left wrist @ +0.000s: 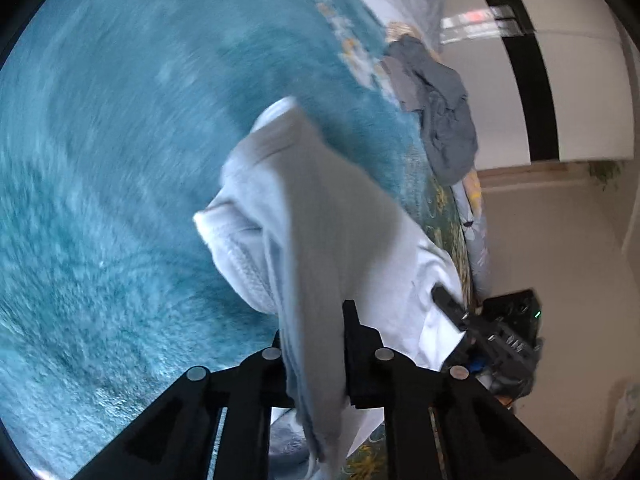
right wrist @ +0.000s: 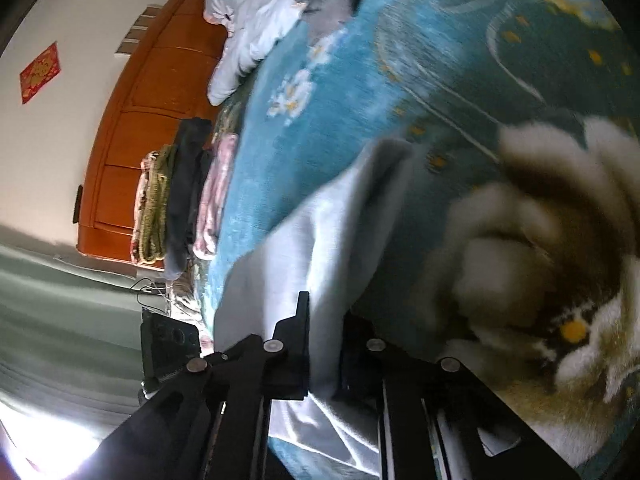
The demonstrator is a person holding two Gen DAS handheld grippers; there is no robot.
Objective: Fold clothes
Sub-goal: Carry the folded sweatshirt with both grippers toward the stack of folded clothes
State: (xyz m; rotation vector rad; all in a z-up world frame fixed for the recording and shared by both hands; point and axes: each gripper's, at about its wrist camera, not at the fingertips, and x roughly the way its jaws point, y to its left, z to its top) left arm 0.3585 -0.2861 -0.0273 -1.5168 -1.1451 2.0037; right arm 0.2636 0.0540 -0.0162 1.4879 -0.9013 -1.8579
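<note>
A pale grey garment (right wrist: 320, 248) is pinched between the closed fingers of the right gripper (right wrist: 325, 344) and is draped over a teal flowered blanket (right wrist: 360, 80). Folded clothes (right wrist: 180, 196) are stacked at the blanket's edge beside a wooden headboard (right wrist: 144, 112), and pale pillows (right wrist: 256, 20) are seen beyond

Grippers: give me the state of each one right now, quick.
Left gripper: shut on the pale blue garment, lifted off the teal blanket.
Right gripper: shut on the pale blue garment too.
</note>
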